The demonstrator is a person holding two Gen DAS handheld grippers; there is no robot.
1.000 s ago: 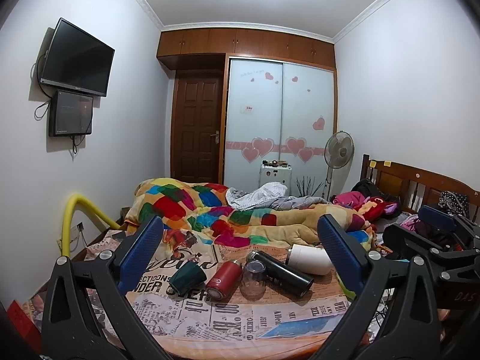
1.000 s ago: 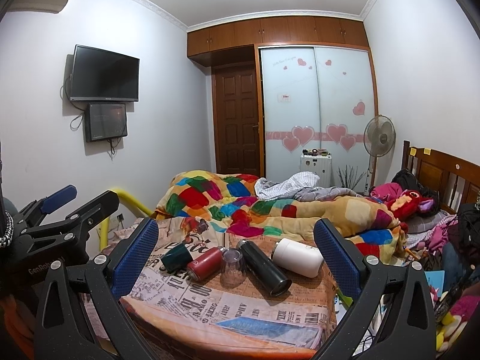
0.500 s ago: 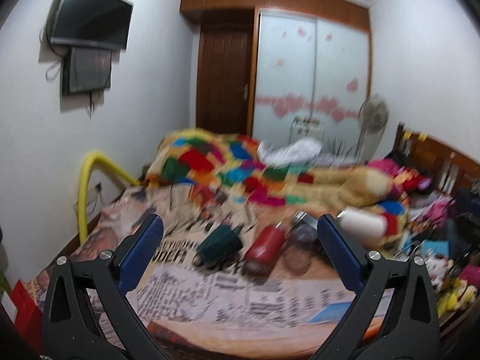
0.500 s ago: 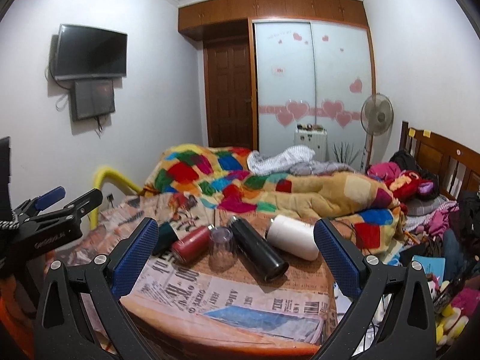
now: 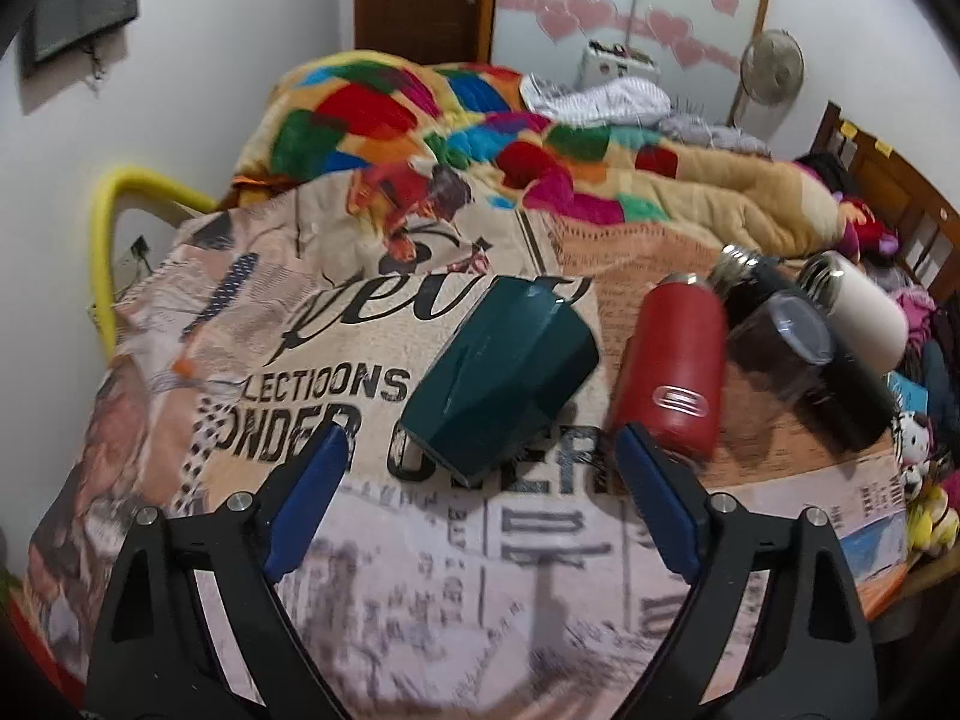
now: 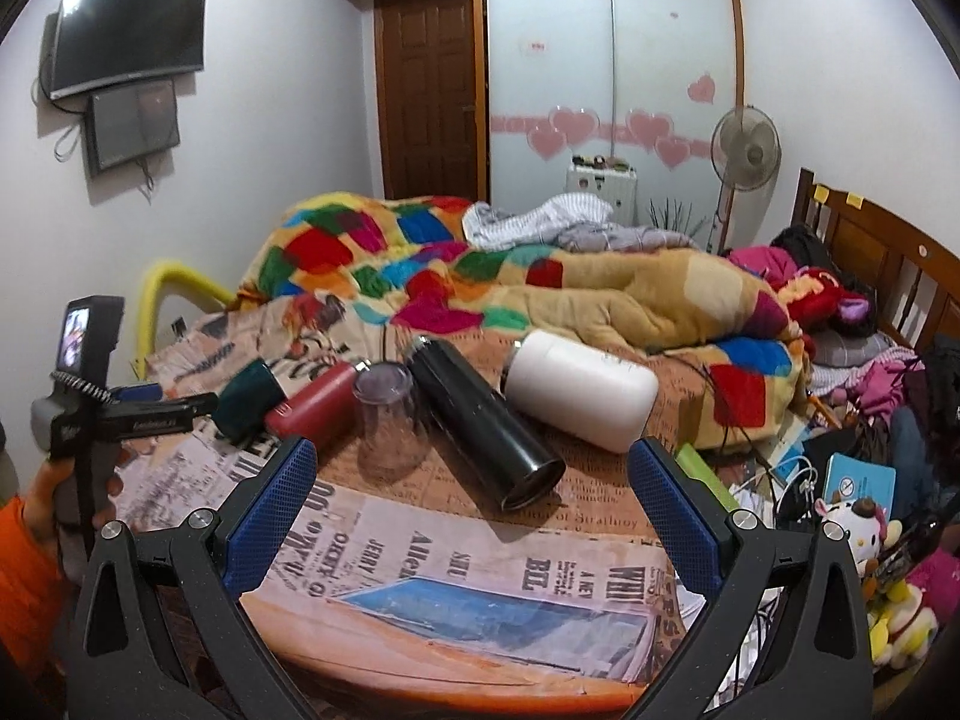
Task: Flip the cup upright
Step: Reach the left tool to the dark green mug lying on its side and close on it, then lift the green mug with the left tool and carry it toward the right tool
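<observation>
A dark green cup (image 5: 501,381) lies on its side on the newspaper-print table cover (image 5: 336,360), its base toward me. My left gripper (image 5: 480,450) is open, its blue pads just short of the cup on either side. In the right wrist view the green cup (image 6: 249,399) lies at the far left, with the left gripper's black body just left of it. A clear cup (image 6: 387,429) stands upside down between a red bottle (image 6: 312,408) and a black bottle (image 6: 486,420). My right gripper (image 6: 471,471) is open and empty, in front of the black bottle.
A white bottle (image 6: 579,399) lies on its side at the right. In the left wrist view the red bottle (image 5: 675,360), black bottle (image 5: 840,384) and white bottle (image 5: 864,315) lie right of the green cup. A colourful quilt (image 6: 480,276) is heaped on the bed behind. Clutter lies right of the table.
My left gripper has moved down and forward to the green cup, which now sits between its open pads. My right gripper has moved slightly closer to the table.
</observation>
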